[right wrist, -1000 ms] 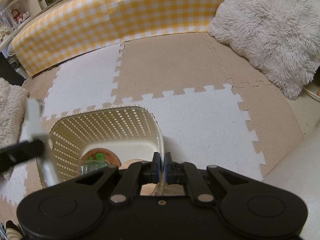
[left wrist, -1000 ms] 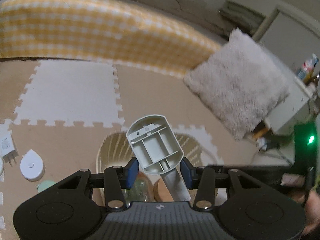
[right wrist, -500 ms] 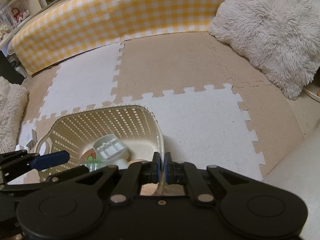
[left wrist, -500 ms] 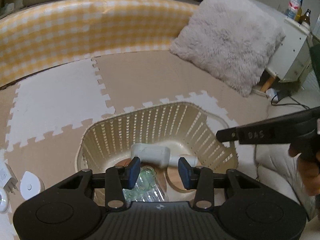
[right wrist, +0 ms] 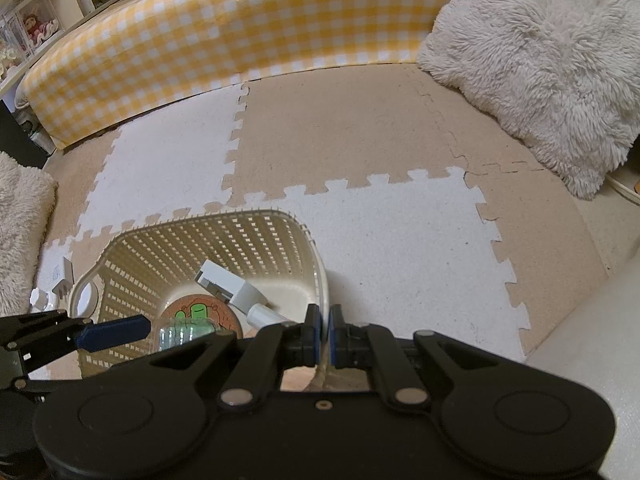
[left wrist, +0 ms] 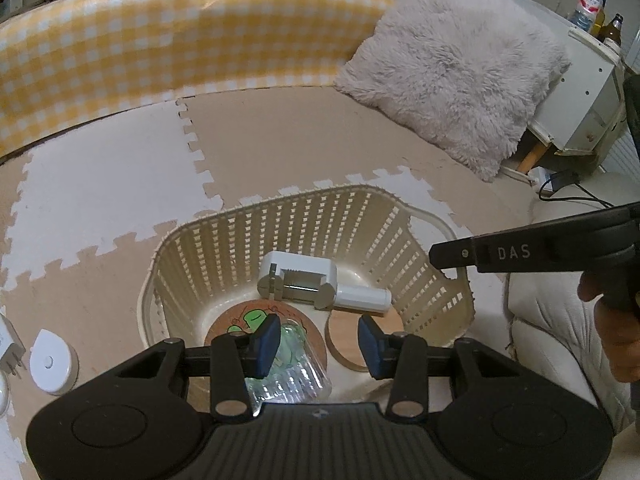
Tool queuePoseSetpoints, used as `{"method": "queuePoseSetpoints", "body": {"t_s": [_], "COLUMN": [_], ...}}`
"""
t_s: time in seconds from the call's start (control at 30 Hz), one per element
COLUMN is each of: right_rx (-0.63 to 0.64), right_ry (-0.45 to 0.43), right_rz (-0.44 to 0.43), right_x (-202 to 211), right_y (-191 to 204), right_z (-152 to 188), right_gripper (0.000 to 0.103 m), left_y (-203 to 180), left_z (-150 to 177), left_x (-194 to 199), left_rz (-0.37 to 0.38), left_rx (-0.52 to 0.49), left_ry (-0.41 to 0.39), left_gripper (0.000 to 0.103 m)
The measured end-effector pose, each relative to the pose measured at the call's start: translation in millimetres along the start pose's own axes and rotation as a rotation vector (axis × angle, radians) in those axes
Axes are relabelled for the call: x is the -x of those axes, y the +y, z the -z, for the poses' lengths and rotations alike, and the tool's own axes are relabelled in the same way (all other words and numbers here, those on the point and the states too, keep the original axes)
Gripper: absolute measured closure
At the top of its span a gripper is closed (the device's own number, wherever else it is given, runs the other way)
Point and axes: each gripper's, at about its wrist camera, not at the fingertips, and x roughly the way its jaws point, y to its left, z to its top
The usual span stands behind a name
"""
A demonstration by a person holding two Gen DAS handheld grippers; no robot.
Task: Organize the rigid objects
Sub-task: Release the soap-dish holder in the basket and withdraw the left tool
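Basket (left wrist: 304, 216) on the floor mat already holds a white lint roller (left wrist: 320, 280), two round coasters and a clear plastic piece. Our left gripper (left wrist: 318, 344) hovers above it, jaws opening and empty; our right gripper (right wrist: 323, 334) pinches the basket rim. We judge the white puck (left wrist: 50, 360) and charger (left wrist: 8, 340) outside still await.

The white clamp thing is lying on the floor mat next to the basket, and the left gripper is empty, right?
Not quite. The white clamp thing is lying inside the basket, not on the floor mat beside it. The left wrist view shows it on the basket's bottom. The left gripper is indeed empty.
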Motion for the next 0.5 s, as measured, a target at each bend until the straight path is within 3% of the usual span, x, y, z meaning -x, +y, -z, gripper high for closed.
{"method": "queuePoseSetpoints", "body": {"t_s": [0.1, 0.17, 0.23, 0.37, 0.5], "right_rx": [0.001, 0.001, -0.001, -0.005, -0.01], "right_ry": [0.0, 0.0, 0.0, 0.0, 0.002], "right_rz": [0.001, 0.001, 0.0, -0.003, -0.009], "right_x": [0, 0, 0, 0, 0], "right_y": [0, 0, 0, -1, -2], "right_z": [0, 0, 0, 0, 0], "right_gripper": [0.098, 0.098, 0.098, 0.098, 0.098], "left_y": [0, 0, -1, -5, -11], "left_z": [0, 0, -1, -11, -22], "left_x": [0, -1, -4, -14, -30], "left_rz": [0.007, 0.008, 0.019, 0.023, 0.037], "left_rx": [0.006, 0.001, -0.014, -0.042, -0.049], "left_ry": [0.007, 0.009, 0.02, 0.044, 0.075], "left_gripper": [0.049, 0.049, 0.051, 0.069, 0.071]}}
